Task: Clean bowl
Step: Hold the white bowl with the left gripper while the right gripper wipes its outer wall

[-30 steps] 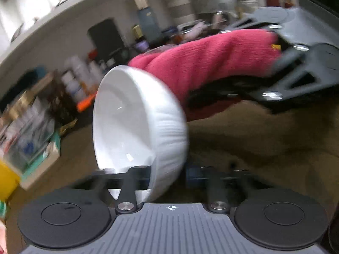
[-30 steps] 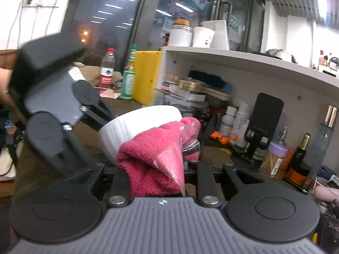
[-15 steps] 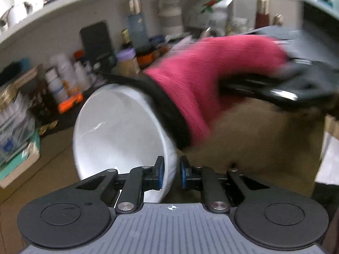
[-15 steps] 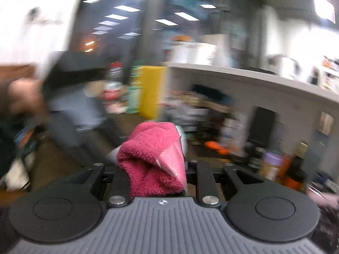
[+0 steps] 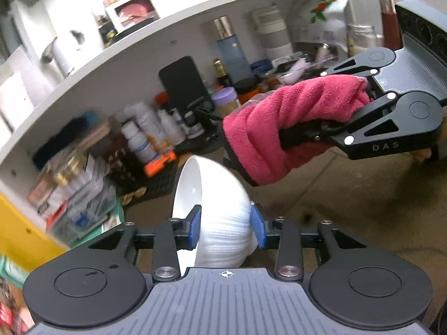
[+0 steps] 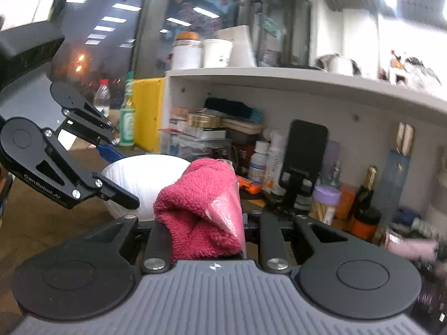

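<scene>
Cataloguing a brown worktop, cluttered along its far edge, under a long white shelf fixed to a pale wall; ceiling strip lights show in the right wrist view.

Bowls: one, white, ribbed outside. Tipped on its side on the worktop, mouth facing left in the left wrist view; nothing visible inside it. It lies between the blue pads of the left gripper, whose jaws are opening; the pads stand just beside the bowl's wall, not clearly pressing it.

Cloths: one, pink terry, pinched in the right gripper, jaws pressed together on it. The cloth hangs clear of the bowl, above and to its right in the left wrist view. A clear plastic fold lies against it.

Phones on stand: one, black.

Jars with purple lid: one, holding thin pale sticks.

Green glass bottles: one. Clear bottles with red cap: one.

White cups on the shelf: one, contents hidden; beside it one white tub with orange lid.

Small white bottles under the shelf: several, count unclear through blur.
</scene>
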`<action>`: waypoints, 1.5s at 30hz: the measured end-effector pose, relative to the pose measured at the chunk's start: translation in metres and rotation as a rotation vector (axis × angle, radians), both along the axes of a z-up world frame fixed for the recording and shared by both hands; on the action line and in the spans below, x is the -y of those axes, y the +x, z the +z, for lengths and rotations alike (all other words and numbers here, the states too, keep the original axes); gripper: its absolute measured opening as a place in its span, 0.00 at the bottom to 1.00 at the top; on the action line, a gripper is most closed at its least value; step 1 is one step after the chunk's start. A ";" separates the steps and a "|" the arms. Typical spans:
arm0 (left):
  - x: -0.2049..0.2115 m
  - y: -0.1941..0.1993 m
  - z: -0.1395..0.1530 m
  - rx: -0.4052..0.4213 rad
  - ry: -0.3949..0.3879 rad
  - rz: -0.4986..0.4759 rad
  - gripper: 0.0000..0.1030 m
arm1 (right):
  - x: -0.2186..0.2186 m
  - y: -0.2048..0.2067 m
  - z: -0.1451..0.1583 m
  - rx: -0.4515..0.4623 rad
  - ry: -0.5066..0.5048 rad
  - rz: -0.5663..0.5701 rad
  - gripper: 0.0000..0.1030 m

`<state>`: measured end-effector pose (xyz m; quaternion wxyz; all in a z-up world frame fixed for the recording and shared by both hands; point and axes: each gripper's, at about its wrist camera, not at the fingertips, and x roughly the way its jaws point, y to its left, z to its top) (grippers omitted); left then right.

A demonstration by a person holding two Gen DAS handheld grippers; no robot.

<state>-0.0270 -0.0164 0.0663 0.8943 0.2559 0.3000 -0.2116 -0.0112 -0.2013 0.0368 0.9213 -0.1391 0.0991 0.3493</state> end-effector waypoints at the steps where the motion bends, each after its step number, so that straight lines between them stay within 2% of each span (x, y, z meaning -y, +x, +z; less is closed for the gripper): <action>1: -0.004 0.001 -0.001 -0.002 -0.003 0.004 0.55 | -0.006 0.000 0.002 0.016 -0.028 0.005 0.23; 2: -0.008 0.001 -0.002 -0.005 -0.005 0.007 0.60 | -0.013 0.000 0.003 0.038 -0.059 0.004 0.23; 4: -0.017 0.009 -0.008 -0.042 -0.040 -0.001 0.61 | -0.021 -0.003 0.005 0.054 -0.089 0.012 0.23; 5: -0.020 0.013 -0.013 -0.070 -0.034 -0.005 0.60 | -0.024 -0.004 0.006 0.058 -0.100 0.018 0.23; 7: -0.025 0.021 -0.022 -0.127 -0.021 -0.013 0.47 | -0.030 -0.008 0.006 0.049 -0.103 0.046 0.23; 8: -0.027 0.023 -0.027 -0.141 -0.020 -0.015 0.35 | -0.031 -0.016 0.006 0.047 -0.098 0.080 0.23; 10: -0.031 0.027 -0.036 -0.169 -0.019 -0.019 0.31 | -0.032 -0.030 0.007 0.044 -0.090 0.147 0.23; 14: -0.034 0.026 -0.037 -0.154 -0.025 -0.033 0.26 | -0.029 -0.061 0.010 0.031 -0.073 0.276 0.22; 16: -0.029 0.023 -0.037 -0.141 -0.001 -0.041 0.22 | -0.029 -0.055 0.012 0.033 -0.052 0.218 0.23; 18: -0.026 0.022 -0.037 -0.135 0.012 -0.045 0.19 | -0.024 -0.036 0.012 -0.002 -0.008 0.159 0.23; 21: -0.013 0.012 -0.034 -0.132 0.051 -0.100 0.17 | -0.016 -0.005 0.004 -0.066 0.051 0.075 0.23; 24: 0.010 -0.009 -0.033 -0.136 0.097 -0.186 0.17 | -0.001 0.002 -0.004 -0.119 0.102 0.034 0.24; 26: 0.019 -0.018 -0.031 -0.144 0.090 -0.217 0.16 | 0.010 -0.002 -0.007 -0.123 0.112 0.021 0.24; 29: 0.035 -0.034 -0.026 -0.158 0.037 -0.277 0.15 | 0.025 -0.018 -0.009 -0.105 0.093 0.017 0.24; 32: 0.050 -0.048 -0.026 -0.158 0.053 -0.289 0.16 | 0.045 -0.040 -0.011 -0.075 0.052 0.034 0.24; 34: 0.050 -0.047 -0.026 -0.172 0.039 -0.273 0.17 | 0.053 -0.059 -0.009 -0.039 0.004 0.076 0.24; 36: 0.044 -0.043 -0.025 -0.175 0.030 -0.259 0.25 | 0.054 -0.073 -0.004 -0.023 -0.019 0.128 0.24; 38: 0.038 -0.041 -0.021 -0.162 0.032 -0.233 0.33 | 0.050 -0.100 0.002 0.007 -0.068 0.232 0.24; 40: 0.031 -0.036 -0.017 -0.146 0.034 -0.211 0.42 | 0.048 -0.114 0.006 0.003 -0.064 0.303 0.23; 42: 0.026 -0.029 -0.013 -0.101 0.056 -0.184 0.63 | 0.045 -0.115 0.010 0.005 -0.048 0.290 0.23; 45: 0.023 -0.020 -0.010 -0.081 0.081 -0.179 0.67 | 0.041 -0.092 0.014 -0.002 -0.002 0.178 0.23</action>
